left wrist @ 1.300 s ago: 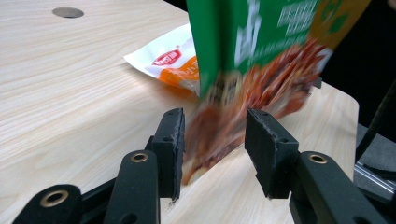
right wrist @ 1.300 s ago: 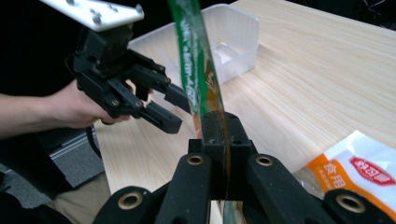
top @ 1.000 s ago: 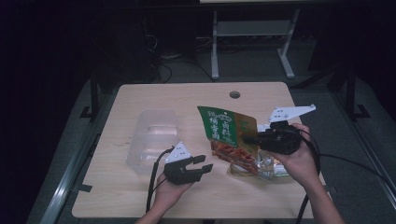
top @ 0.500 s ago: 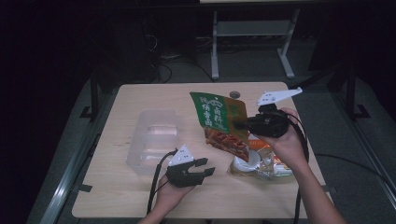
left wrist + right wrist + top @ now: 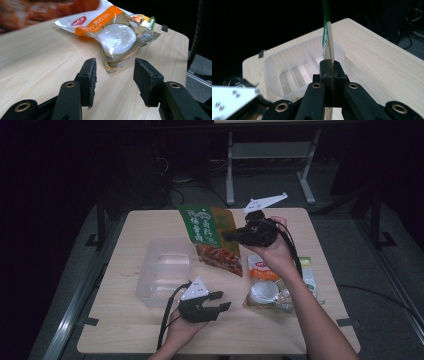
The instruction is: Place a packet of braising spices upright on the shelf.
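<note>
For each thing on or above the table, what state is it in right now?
Green snack bag: lifted off the table, hanging above the box, pinched at its edge.
Right gripper: shut on the green snack bag.
Left gripper: open, nothing between its fingers, low over the table.
Clear plastic box: open on top, empty, with dividers inside.
Orange snack bag: sealed, lying flat on the table.

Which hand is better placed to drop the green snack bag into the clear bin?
Right. The right gripper is shut on the green snack bag, lifted beside the clear bin. The left gripper rests open on the table, holding nothing.
</note>
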Tool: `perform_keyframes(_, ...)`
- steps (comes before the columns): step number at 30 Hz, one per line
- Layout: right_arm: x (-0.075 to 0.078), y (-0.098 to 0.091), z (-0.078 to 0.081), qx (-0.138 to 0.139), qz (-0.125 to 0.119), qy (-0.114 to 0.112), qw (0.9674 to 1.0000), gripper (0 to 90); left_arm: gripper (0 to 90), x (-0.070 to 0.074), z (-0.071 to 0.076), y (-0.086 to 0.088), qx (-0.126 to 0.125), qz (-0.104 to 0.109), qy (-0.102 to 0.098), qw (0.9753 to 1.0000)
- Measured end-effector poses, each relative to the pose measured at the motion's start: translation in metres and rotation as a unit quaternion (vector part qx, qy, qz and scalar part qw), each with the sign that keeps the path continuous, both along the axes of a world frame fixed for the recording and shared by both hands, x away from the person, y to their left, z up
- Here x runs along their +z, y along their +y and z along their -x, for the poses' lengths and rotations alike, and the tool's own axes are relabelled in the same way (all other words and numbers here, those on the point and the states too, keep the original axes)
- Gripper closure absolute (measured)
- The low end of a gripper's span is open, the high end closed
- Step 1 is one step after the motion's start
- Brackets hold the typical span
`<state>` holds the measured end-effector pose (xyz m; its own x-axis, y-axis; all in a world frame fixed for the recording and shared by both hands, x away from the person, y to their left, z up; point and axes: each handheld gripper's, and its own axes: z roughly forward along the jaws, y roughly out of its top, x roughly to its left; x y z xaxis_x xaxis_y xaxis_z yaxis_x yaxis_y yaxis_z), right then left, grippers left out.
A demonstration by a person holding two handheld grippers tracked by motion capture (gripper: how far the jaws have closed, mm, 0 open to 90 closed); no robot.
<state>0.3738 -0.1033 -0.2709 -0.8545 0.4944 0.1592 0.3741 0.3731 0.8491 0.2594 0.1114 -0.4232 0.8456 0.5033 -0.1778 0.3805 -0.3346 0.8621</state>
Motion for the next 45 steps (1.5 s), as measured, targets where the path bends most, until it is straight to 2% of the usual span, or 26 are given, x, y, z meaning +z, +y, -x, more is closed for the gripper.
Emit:
perform_keyframes(1, 0.001, 0.004, -0.002, 0.002, -0.002, 0.000, 1.0000, 89.7, 52.6, 0.000, 0.000, 0.000, 0.000, 0.000, 0.000, 1.0000)
perform_keyframes(2, 0.002, 0.008, -0.004, 0.004, -0.003, 0.000, 1.0000, 89.7, 52.4, 0.002, 0.000, 0.000, 0.001, 0.009, 0.000, 1.0000)
perform_keyframes(11, 0.005, 0.040, -0.027, 0.027, -0.005, -0.006, 0.9996, 89.7, 50.9, 0.004, -0.003, 0.005, 0.003, 0.001, 0.003, 1.0000)
perform_keyframes(15, 0.006, 0.059, -0.038, 0.037, -0.011, -0.010, 0.9992, 89.7, 50.6, 0.001, 0.001, 0.007, 0.004, 0.001, 0.007, 1.0000)
perform_keyframes(19, 0.005, 0.072, -0.045, 0.041, -0.015, -0.012, 0.9990, 89.7, 50.3, 0.001, 0.005, 0.010, -0.002, -0.009, 0.002, 1.0000)
perform_keyframes(22, 0.001, 0.084, -0.053, 0.046, -0.019, -0.003, 0.9988, 89.7, 49.9, 0.002, 0.004, 0.016, -0.005, -0.011, -0.007, 0.9999)
perform_keyframes(28, -0.002, 0.100, -0.060, 0.051, -0.022, -0.002, 0.9985, 89.7, 50.0, 0.004, 0.003, 0.019, 0.001, -0.003, -0.010, 0.9999)
perform_keyframes(33, -0.008, 0.112, -0.071, 0.051, -0.024, 0.004, 0.9984, 89.7, 49.8, 0.004, 0.005, 0.019, 0.001, -0.001, -0.014, 0.9999)
perform_keyframes(38, -0.025, 0.127, -0.081, 0.050, -0.026, 0.012, 0.9983, 89.7, 49.3, 0.003, 0.006, 0.018, -0.002, 0.007, -0.011, 0.9999)
perform_keyframes(45, -0.040, 0.136, -0.086, 0.055, -0.038, 0.023, 0.9975, 89.7, 49.5, 0.002, 0.005, 0.019, -0.004, -0.005, -0.011, 0.9999)
